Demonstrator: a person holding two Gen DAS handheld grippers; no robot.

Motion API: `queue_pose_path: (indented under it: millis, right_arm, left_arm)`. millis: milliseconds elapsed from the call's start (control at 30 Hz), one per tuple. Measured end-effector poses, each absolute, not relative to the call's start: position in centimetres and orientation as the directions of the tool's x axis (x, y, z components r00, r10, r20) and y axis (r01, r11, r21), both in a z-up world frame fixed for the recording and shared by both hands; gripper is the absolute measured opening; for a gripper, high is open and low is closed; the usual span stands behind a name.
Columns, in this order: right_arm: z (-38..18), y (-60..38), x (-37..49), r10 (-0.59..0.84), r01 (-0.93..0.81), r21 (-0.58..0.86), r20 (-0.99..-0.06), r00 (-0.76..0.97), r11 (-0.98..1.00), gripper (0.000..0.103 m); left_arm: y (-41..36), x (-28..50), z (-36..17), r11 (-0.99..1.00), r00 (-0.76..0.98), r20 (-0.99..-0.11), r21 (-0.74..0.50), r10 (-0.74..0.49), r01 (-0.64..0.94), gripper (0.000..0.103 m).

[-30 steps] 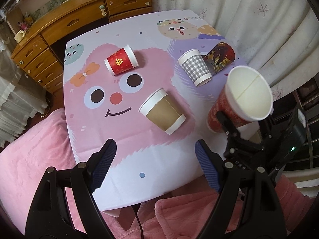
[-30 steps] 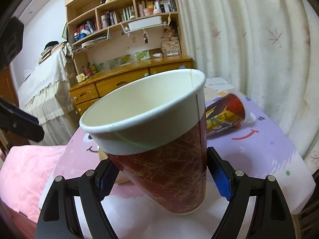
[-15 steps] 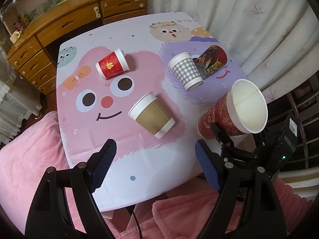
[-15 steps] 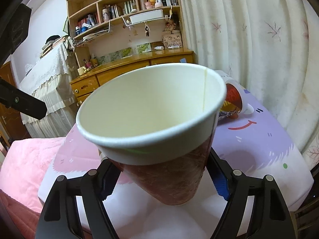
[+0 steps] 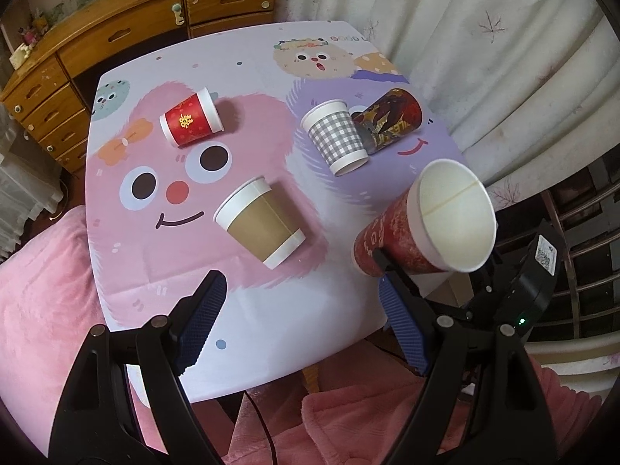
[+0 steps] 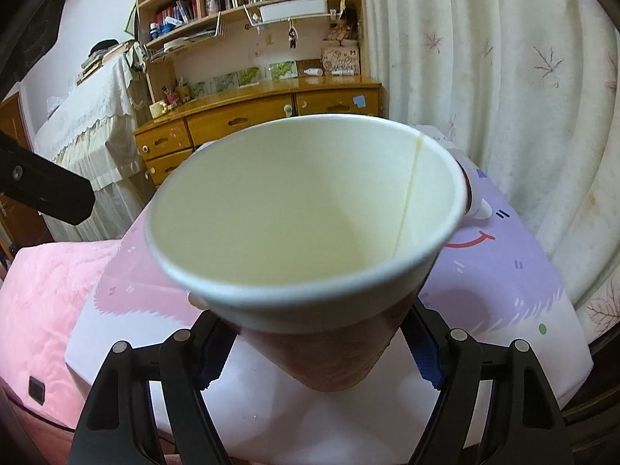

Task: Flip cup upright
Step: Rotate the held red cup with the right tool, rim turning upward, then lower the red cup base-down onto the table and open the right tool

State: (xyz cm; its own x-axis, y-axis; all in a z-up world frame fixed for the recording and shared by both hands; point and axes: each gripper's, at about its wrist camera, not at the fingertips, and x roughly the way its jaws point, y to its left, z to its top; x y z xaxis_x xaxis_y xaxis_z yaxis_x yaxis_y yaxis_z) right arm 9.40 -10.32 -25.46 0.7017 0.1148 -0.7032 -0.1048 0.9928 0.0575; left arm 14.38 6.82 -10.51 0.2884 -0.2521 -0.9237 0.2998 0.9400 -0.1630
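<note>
Right gripper (image 6: 317, 352) clamped on red cup (image 6: 306, 209), now tipped further back, mouth toward the camera, base nearing table (image 5: 271, 333) at its 4 o'clock corner. Nearly upright; setting down next, probably. Left gripper (image 5: 298, 310) open wide, empty.

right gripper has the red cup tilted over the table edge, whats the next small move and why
Probably tip the red cup level and lower it onto the table: the right gripper grips it mouth-up but leaning, base off the surface.
</note>
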Motion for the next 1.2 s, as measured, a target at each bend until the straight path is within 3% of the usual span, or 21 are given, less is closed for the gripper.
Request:
queue_pose_path:
  millis: [200, 367, 800, 1000, 1200]
  right_arm:
    - [-25.2, -10.5, 9.7, 0.154, -0.165, 0.058, -0.739, 0.656, 0.985, 0.080]
    - [-24.2, -10.9, 10.3, 0.250, -0.243, 0.126, -0.765, 0.593, 0.962, 0.095]
    - [-24.3, -13.2, 9.8, 0.305, -0.357, 0.153, -0.854, 0.421, 0.921, 0.099]
    - [-27.1, -15.9, 8.0, 0.257, -0.324, 0.174, -0.938, 0.232, 0.930, 0.100]
    - [-28.6, -21.6, 6.8, 0.193, -0.103, 0.193, -0.981, -0.008, 0.976, 0.103]
  left_arm:
    - [5.7, 14.1, -9.9, 0.961, 0.312, -0.926, -0.137, -0.210, 0.240, 0.079]
    - [5.1, 13.4, -9.3, 0.978, 0.327, -0.927, -0.135, -0.182, 0.161, 0.079]
    - [3.8, 9.1, -9.3, 0.995, 0.373, -0.926, -0.084, -0.060, -0.046, 0.079]
    - [2.7, 6.0, -11.7, 0.989, 0.287, -0.955, -0.103, -0.069, -0.103, 0.079]
    - [1.3, 3.4, -13.5, 0.990, 0.167, -0.982, -0.105, -0.089, -0.093, 0.079]
